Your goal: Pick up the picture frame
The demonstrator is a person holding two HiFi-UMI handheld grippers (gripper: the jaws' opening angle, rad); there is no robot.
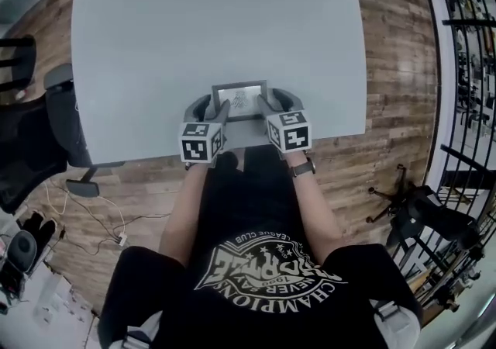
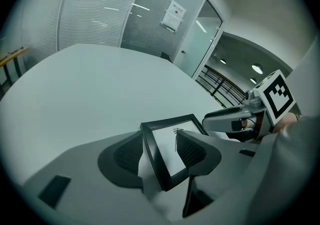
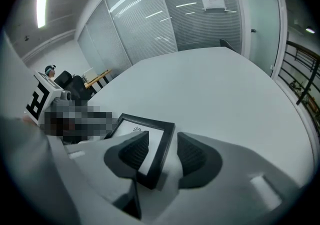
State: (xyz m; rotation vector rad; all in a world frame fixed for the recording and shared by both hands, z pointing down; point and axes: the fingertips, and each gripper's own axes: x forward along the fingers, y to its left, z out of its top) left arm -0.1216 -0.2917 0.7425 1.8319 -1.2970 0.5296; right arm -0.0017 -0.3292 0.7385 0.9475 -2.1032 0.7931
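Observation:
A small black picture frame [image 1: 239,99] with a white print lies flat on the grey table [image 1: 217,22], close to its near edge. My left gripper [image 1: 213,107] is open and straddles the frame's left side. In the left gripper view the frame's black edge [image 2: 152,161] sits between the two pads with a gap on each side. My right gripper [image 1: 273,103] is open too and straddles the right side. In the right gripper view the frame [image 3: 152,149] lies between the pads, untouched. The left gripper view also shows the right gripper's marker cube [image 2: 275,96].
The table's near edge [image 1: 232,150] runs just behind the grippers. A black office chair [image 1: 31,146] stands at the table's left. On the wood floor to the right are a chair base [image 1: 403,200] and a dark rack [image 1: 465,68]. Glass partitions [image 3: 200,14] stand beyond the table.

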